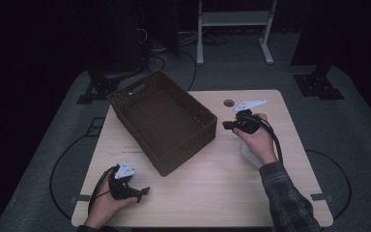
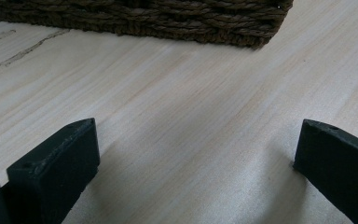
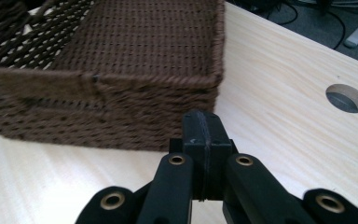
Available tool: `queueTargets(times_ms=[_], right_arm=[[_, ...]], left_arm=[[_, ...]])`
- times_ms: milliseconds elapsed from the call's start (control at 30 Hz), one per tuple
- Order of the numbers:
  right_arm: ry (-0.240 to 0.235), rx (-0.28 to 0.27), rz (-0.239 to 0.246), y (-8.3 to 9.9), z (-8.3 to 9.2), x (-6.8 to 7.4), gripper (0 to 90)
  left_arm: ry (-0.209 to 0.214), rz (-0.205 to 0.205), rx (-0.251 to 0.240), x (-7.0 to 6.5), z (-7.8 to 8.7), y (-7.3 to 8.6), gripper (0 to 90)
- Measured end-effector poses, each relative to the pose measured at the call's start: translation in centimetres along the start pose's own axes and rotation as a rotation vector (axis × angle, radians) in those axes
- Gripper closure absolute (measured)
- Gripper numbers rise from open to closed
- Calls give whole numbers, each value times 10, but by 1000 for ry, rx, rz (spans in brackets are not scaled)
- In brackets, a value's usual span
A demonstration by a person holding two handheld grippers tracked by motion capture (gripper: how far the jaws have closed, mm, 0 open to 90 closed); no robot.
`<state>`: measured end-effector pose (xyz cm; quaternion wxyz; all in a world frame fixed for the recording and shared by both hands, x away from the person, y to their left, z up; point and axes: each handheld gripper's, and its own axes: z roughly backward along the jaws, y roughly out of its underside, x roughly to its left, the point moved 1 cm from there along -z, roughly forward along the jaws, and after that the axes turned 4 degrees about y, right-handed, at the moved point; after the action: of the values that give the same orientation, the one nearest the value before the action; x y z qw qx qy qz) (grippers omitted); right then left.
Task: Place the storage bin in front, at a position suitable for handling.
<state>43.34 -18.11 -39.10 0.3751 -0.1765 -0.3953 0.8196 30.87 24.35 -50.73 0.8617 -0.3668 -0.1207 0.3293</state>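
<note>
Nearest me, my left claw [image 1: 142, 192] rests low on the table [image 1: 222, 183] with its jaws spread wide and nothing between them. The basket's [image 1: 162, 121] near short end lies just ahead of it, apart. Farther out, my right claw [image 1: 228, 125] points at the basket's right wall, jaws pressed flat together and empty; in the right gripper view the wall stands just beyond the tips, not touching. The basket runs long from the near right to the far left, skewed on the table, and the floor I can see holds nothing. My right claw is the nearer one, I judge, for any push or grab at the rim.
</note>
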Motion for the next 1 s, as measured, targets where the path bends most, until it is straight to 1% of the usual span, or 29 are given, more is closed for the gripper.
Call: queueTargets(times_ms=[100, 133, 200, 233, 267, 333, 433, 467, 567, 700, 733, 767, 800, 867, 900, 933, 967, 1000], right_arm=[[8, 11, -5, -5, -7, -9, 899], [1, 11, -16, -7, -9, -12, 899], [7, 20, -19, -10, -14, -17, 899], [8, 20, -19, -12, -15, -19, 899], [4, 11, -32, -13, -17, -22, 899], [3, 16, -31, -16, -20, -26, 899], [-1, 15, -38, -21, -25, -29, 899], [-1, 15, -30, -23, -28, -31, 899], [-6, 19, -29, -26, -32, -32, 899], [-15, 24, -25, -27, -37, -31, 899], [-18, 28, -22, -27, -39, -31, 899], [-22, 29, -25, -27, -39, -31, 899], [-21, 32, -19, -27, -40, -31, 899], [-27, 31, -27, -27, -42, -30, 899], [-27, 33, -28, -27, -42, -30, 899], [-27, 31, -26, -27, -43, -31, 899], [-28, 31, -26, -27, -43, -31, 899], [-28, 30, -25, -27, -43, -31, 899]], left_arm=[[0, 1, 0, 0, 0, 0, 0], [0, 1, 0, 0, 0, 0, 0], [0, 0, 0, 0, 0, 0, 0], [0, 1, 0, 0, 0, 0, 0], [0, 1, 0, 0, 0, 0, 0], [0, 1, 0, 0, 0, 0, 0], [0, 2, 0, 0, 0, 0, 0], [0, 1, 0, 0, 0, 0, 0], [3, 1, -1, 0, 0, 0, 0], [9, 7, 11, 0, 2, -1, 0], [11, 7, 6, 1, 3, -1, 11], [15, 9, 1, 1, 4, -1, 40], [11, 12, -4, 1, 5, -2, 51], [8, 13, -8, 2, 7, -3, 65], [12, 15, -16, 2, 8, -4, 93], [15, 17, -23, 2, 9, -4, 144], [18, 16, -28, 2, 10, -5, 159], [18, 9, -32, 2, 11, -6, 204]])
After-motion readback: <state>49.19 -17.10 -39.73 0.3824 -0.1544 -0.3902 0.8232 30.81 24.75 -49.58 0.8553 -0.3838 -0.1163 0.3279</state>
